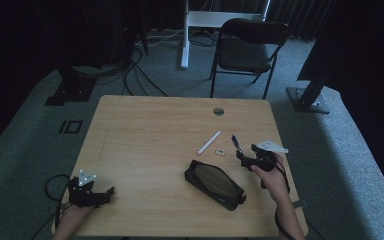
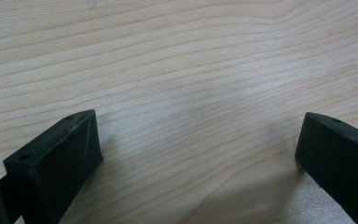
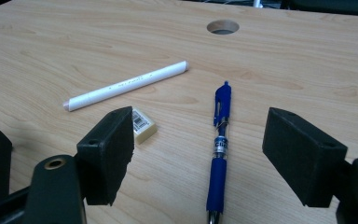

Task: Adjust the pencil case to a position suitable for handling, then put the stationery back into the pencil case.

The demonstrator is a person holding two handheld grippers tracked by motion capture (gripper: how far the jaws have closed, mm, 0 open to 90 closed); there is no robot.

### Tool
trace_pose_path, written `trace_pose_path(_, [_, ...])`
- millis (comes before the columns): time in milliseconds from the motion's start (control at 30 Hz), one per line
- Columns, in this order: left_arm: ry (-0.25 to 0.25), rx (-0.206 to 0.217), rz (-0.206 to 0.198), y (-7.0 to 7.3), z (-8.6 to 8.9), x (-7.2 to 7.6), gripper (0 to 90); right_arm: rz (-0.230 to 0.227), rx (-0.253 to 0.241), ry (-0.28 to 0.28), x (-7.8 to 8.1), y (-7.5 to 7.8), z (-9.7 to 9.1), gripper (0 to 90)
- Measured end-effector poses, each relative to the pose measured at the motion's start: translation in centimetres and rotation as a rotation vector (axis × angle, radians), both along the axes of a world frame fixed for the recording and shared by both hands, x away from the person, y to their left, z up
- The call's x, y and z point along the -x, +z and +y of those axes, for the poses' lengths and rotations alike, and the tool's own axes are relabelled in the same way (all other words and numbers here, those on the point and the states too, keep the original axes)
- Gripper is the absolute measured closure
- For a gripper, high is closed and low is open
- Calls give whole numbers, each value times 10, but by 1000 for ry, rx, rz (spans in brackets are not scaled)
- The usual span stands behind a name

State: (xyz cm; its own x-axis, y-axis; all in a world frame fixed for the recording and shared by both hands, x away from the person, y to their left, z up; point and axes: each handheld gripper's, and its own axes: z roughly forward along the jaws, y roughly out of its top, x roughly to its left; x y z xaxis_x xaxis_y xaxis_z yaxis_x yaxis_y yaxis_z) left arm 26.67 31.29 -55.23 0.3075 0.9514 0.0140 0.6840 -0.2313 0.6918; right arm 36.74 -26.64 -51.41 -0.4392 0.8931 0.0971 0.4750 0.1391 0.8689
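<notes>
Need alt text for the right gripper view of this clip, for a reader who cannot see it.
A blue retractable pen lies on the light wooden table between the right gripper's two open black jaws, touching neither. Left of it sit a small cream eraser with a barcode label and a white marker-like stick; a round cable hole lies beyond.

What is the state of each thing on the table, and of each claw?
Pen: lying flat between the open jaws of the right claw, not gripped.
Marker: lying flat, capped, untouched.
Eraser: lying flat beside the pen.
Case: lying flat, zipped shut as far as I can tell.
Left claw: open, nothing between its jaws, low over the table.
</notes>
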Motion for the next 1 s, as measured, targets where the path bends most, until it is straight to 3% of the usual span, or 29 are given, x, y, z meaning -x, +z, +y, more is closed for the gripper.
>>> trace_pose_path(1000, [0,0,0,0,0,0,2,55,44,-28,-27,-18,7,261])
